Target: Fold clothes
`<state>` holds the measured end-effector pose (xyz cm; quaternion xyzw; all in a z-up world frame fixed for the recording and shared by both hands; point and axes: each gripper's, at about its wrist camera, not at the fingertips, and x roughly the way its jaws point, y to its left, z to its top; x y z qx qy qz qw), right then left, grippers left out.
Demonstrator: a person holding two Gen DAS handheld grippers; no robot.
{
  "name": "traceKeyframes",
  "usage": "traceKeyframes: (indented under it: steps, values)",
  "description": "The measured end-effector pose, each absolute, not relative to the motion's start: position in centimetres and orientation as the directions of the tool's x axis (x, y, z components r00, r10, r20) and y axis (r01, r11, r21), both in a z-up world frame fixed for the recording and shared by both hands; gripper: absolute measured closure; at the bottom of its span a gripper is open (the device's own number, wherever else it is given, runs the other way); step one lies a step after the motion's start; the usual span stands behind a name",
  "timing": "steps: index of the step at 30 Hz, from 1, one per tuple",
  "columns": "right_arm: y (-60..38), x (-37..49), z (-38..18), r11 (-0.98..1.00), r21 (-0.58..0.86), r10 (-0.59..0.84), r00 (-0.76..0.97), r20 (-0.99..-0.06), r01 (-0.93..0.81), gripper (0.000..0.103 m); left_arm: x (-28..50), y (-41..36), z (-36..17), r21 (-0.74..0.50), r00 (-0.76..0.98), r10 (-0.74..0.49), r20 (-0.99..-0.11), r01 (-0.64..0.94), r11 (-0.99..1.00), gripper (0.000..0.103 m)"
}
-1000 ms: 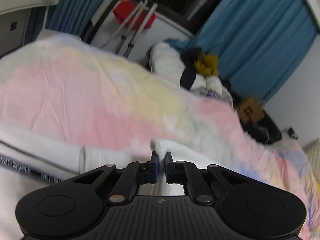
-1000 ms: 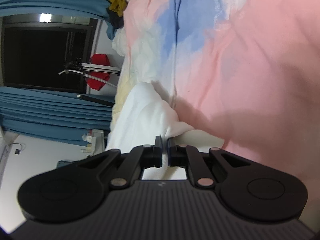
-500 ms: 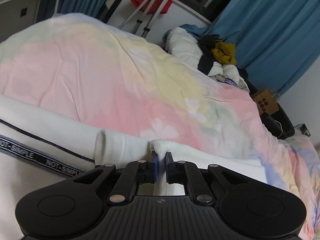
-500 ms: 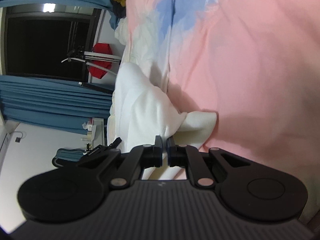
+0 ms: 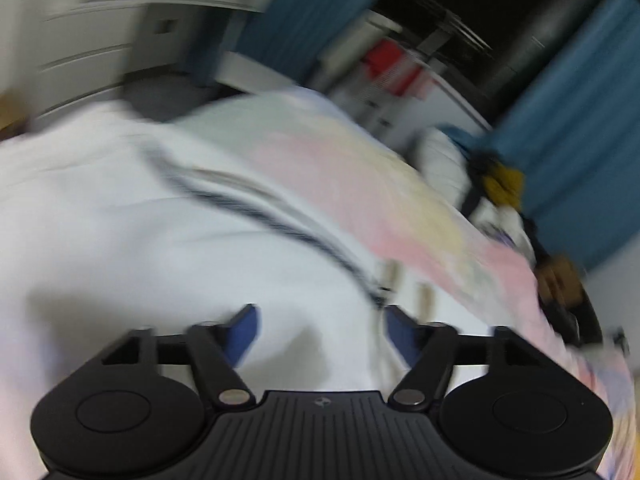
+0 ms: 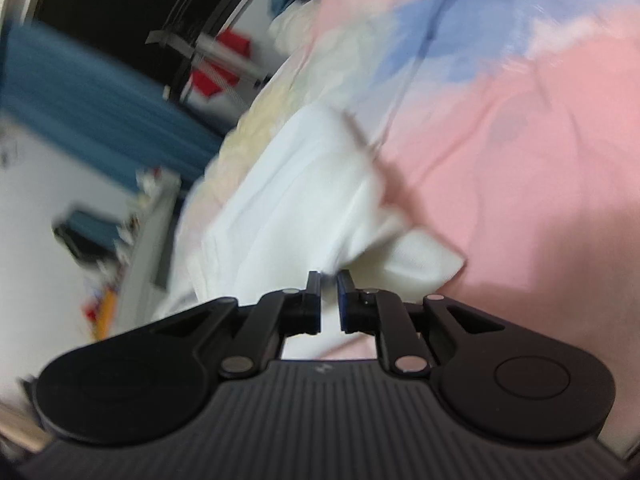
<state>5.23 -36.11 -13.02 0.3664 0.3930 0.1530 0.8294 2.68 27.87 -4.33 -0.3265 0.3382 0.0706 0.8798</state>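
Note:
A white garment [image 5: 160, 240] with a dark striped band [image 5: 280, 220] lies spread on a pastel pink, yellow and blue bedspread [image 5: 360, 160]; the picture is blurred by motion. My left gripper [image 5: 320, 312] hovers over it with its jaws opening wide, blue pads [image 5: 244, 332] far apart and nothing gripped between them. In the right wrist view the same white garment [image 6: 300, 184] lies bunched on the pink bedspread [image 6: 520, 140]. My right gripper [image 6: 329, 276] has its jaws just starting to open, a narrow gap with a fold of white cloth still in it.
A heap of other clothes [image 5: 496, 184] sits at the bed's far end before a blue curtain [image 5: 580, 100]. A red item [image 5: 392, 68] hangs on a rack by the dark window. White drawers [image 5: 80, 40] stand at the left.
My left gripper let go of the white fold, opened wide and swung left over the striped part of the garment. The right gripper rolled, and its jaws parted slightly.

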Motion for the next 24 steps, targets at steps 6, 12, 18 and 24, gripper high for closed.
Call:
traceKeyframes:
  steps: [6, 12, 18, 24]
  values:
    - [-30.1, 3.4, -11.3, 0.808, 0.543, 0.556, 0.596, -0.579, -0.226, 0.091, -2.2, 33.2, -6.9, -0.626, 0.722, -0.084, -0.687, -0.529, 0.574, 0.019]
    - [-27.3, 3.1, -8.3, 0.823, 0.393, 0.565, 0.661, -0.494, -0.41, 0.091, -2.7, 32.9, -10.1, -0.688, 0.729, -0.13, -0.672, -0.548, 0.476, 0.019]
    - [-25.6, 8.5, -8.9, 0.897, 0.247, 0.443, 0.743, -0.501, -0.367, 0.091, -3.7, 31.9, -10.5, -0.669, 0.738, -0.082, -0.67, -0.552, 0.499, 0.017]
    - [-23.7, 11.6, -13.7, 0.926, 0.213, 0.377, 0.719, -0.584, -0.312, 0.092, -3.6, 32.5, -11.7, -0.653, 0.735, 0.004, -0.678, -0.603, 0.458, 0.016]
